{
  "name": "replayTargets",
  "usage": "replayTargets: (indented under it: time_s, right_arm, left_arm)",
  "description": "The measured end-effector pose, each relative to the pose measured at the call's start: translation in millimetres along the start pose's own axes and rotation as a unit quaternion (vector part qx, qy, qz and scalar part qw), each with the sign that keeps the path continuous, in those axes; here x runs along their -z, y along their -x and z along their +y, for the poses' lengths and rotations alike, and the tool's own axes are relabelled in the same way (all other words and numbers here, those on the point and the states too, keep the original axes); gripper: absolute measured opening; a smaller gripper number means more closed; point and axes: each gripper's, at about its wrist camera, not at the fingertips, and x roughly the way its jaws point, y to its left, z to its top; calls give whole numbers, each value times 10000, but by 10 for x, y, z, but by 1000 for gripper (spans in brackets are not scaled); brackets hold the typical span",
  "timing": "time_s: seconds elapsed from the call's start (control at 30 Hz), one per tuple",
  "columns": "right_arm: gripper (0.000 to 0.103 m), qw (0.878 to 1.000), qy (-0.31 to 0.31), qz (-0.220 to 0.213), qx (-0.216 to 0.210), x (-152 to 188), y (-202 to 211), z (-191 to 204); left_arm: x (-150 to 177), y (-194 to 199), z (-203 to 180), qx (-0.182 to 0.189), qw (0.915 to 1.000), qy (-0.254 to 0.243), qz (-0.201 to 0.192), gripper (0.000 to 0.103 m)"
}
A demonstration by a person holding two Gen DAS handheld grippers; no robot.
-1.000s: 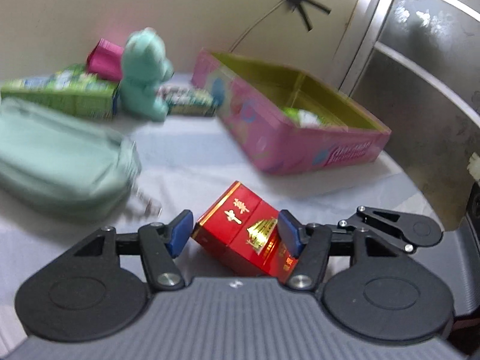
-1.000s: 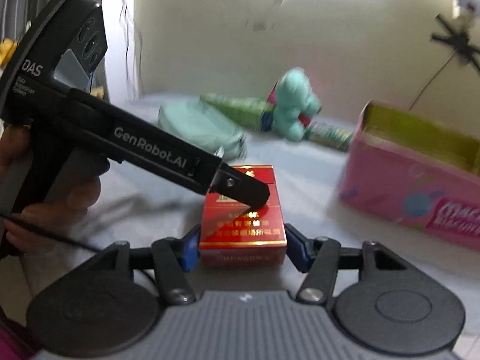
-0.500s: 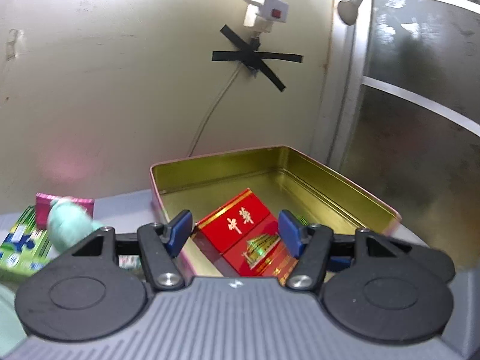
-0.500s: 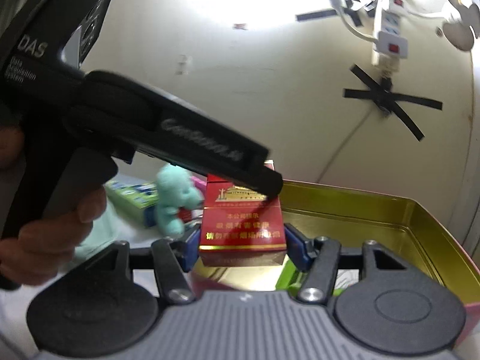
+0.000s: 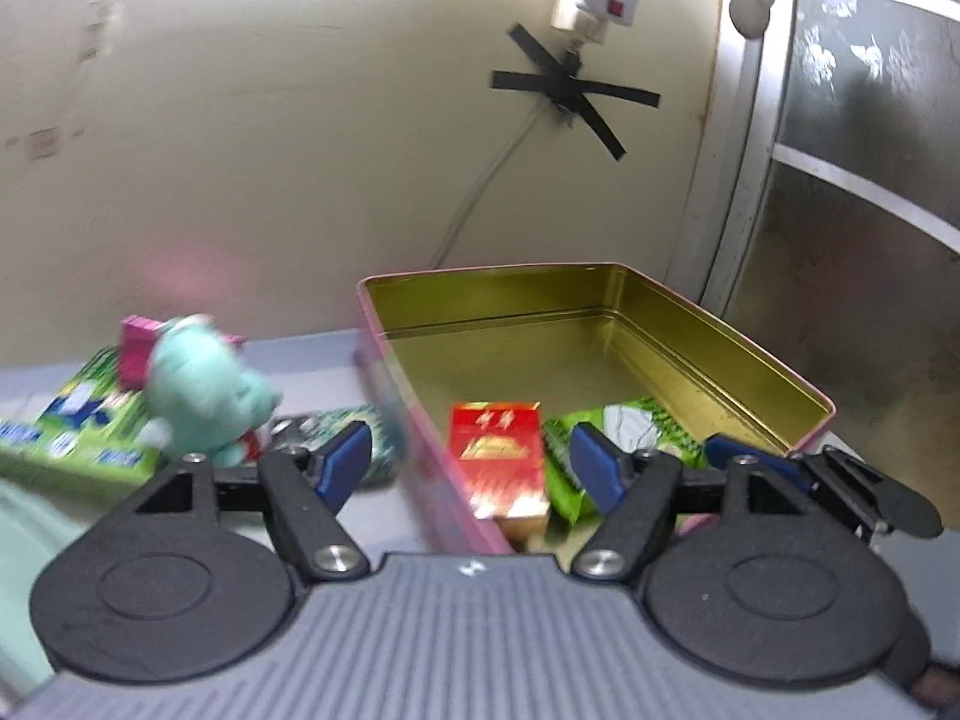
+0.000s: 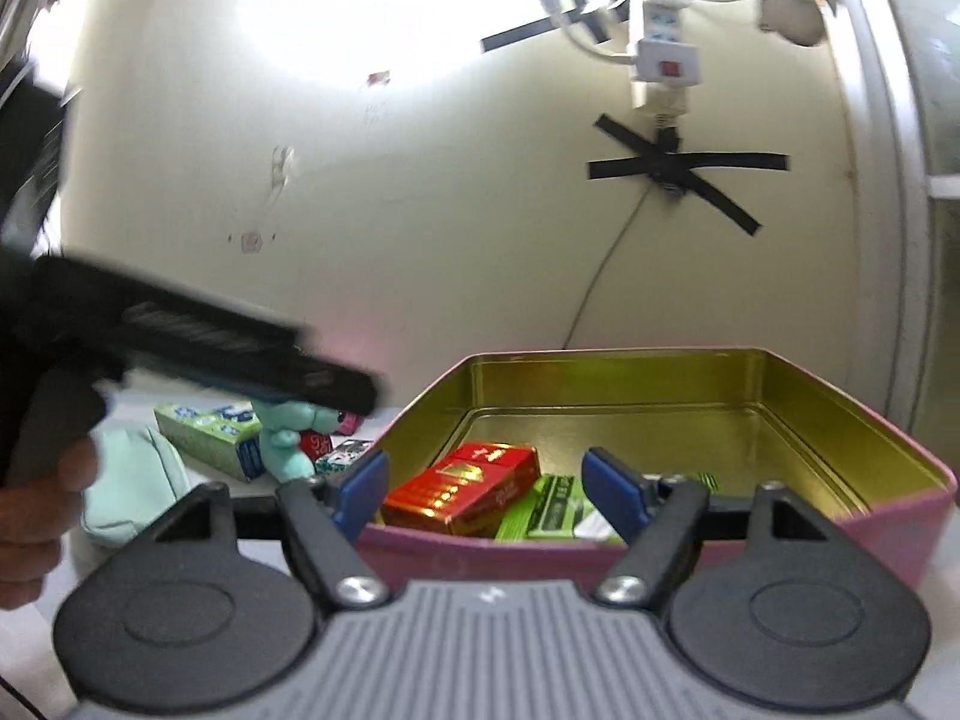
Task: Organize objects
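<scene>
Lying inside the pink tin against its near wall is the red cigarette pack, tilted, with a green packet just beside it on the gold floor. Both claws are spreading wider, and neither one is gripping anything: the left gripper and the right gripper each frame the red pack between blue pads without touching it. The tin's near wall is standing between the right gripper and the pack.

Sitting outside the tin on the pale table are a teal plush toy, a green box and a small magenta box behind the toy. The left wrist view is showing the tin's pink left wall cutting blurred between its pads. Only the right wrist view is showing the person's hand around the other tool's black body, and a mint pouch beneath it. Hanging on the wall are a power strip and crossed black tape.
</scene>
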Motion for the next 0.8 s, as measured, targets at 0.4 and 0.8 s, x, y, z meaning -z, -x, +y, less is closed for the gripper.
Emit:
replayTargets:
  time_s: [0.4, 0.8]
  right_arm:
    - [73, 9960, -477, 202, -722, 186, 179, 298]
    - [76, 9773, -138, 1125, -1788, 236, -191, 1078]
  left_arm:
    - [680, 817, 803, -861, 9933, 766, -46, 75]
    - [1170, 1148, 1785, -2307, 9617, 1481, -34, 75]
